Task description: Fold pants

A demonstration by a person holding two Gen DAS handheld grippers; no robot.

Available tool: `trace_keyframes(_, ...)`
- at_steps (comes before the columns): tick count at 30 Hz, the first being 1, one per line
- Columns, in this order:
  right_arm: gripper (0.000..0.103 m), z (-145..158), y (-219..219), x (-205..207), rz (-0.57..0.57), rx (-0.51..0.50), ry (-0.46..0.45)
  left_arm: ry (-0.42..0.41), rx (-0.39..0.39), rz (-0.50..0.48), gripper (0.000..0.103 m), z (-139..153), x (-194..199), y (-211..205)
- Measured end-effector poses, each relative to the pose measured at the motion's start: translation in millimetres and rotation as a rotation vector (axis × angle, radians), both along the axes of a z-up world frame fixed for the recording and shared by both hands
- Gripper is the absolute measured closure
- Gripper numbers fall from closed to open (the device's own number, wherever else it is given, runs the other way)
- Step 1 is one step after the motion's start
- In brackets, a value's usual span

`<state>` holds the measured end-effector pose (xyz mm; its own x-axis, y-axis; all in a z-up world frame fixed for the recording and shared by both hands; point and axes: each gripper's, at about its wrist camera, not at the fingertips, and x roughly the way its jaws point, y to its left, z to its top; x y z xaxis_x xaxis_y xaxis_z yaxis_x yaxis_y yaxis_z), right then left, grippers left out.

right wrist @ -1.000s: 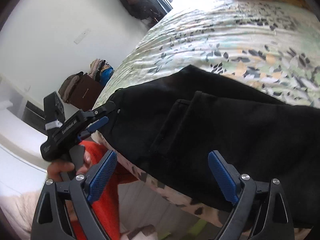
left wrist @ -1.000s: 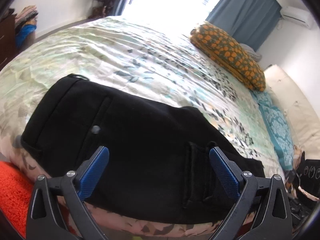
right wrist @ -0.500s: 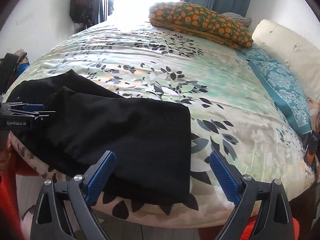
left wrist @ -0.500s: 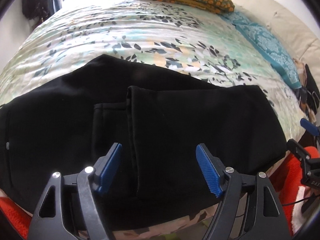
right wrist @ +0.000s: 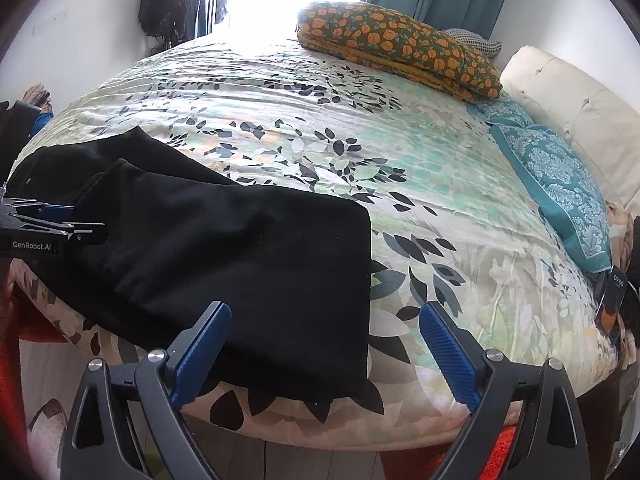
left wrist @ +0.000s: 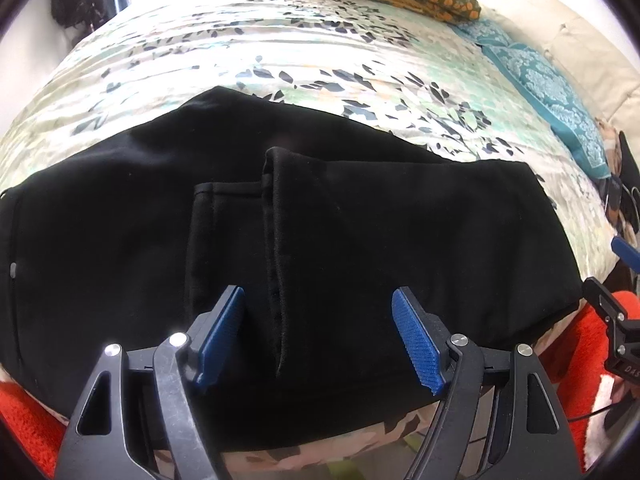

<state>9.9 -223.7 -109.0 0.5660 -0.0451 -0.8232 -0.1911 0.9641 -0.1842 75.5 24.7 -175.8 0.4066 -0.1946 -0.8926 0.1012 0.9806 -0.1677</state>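
Black pants [left wrist: 360,240] lie folded in half near the front edge of the bed, the leg hems [left wrist: 272,208] resting on top near the middle. My left gripper [left wrist: 318,296] hovers open over those hems, the hem edge running between its blue fingers without either pad pressing it. In the right wrist view the pants [right wrist: 240,248] fill the left side, and my right gripper [right wrist: 326,310] stands open over their folded right end at the bed's edge. The left gripper [right wrist: 52,232] shows at the far left of that view.
The floral bedspread [right wrist: 400,160] stretches beyond the pants. An orange-patterned pillow [right wrist: 400,48], a teal pillow [right wrist: 560,184] and a cream headboard [right wrist: 580,100] lie at the far right. A phone [right wrist: 612,296] sits near the bed's right edge. A red rug [left wrist: 580,360] covers the floor.
My left gripper slid right from the waistband to the leg hems and its jaws narrowed a little. My right gripper swung right to the folded end of the pants.
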Motion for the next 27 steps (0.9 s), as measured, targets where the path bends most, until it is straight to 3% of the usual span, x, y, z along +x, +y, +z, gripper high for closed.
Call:
trace_keyframes(5,0.008,-0.1,1.8,-1.1,0.001,-0.006,0.001,0.005,-0.035,0.004,0.025,2.6,-1.6,5.4)
trace_keyframes(10,0.008,5.4,-4.9,-2.5,-0.02,-0.01,-0.023,-0.035,-0.242,0.051,0.021,18.2,-5.0,45.7)
trace_keyframes(12,0.008,10.4,-16.8,-1.5,-0.061,0.022,-0.041,-0.054,-0.289,0.088,0.02,23.1,-7.2,63.8)
trace_keyframes(15,0.008,13.1,-34.9,2.6,-0.123,0.101,-0.045,-0.062,-0.258,0.071,0.021,25.7,-6.9,60.5)
trace_keyframes(18,0.008,7.3,-41.9,8.8,-0.161,0.149,-0.005,-0.058,-0.132,-0.014,0.025,21.6,-3.0,27.0)
trace_keyframes(21,0.008,5.2,-41.9,10.2,-0.162,0.182,0.013,-0.025,0.018,-0.038,0.044,8.9,5.4,2.4)
trace_keyframes(22,0.008,6.8,-41.8,9.3,-0.164,0.186,0.006,-0.009,0.041,-0.027,0.061,4.6,8.7,-0.4)
trace_keyframes(23,0.008,9.2,-42.1,8.3,-0.165,0.187,-0.005,0.007,0.051,-0.009,0.088,0.9,10.4,0.1)
trace_keyframes(27,0.008,19.9,-52.1,4.8,-0.192,0.195,-0.057,-0.016,-0.017,0.029,0.097,18.9,0.3,13.4)
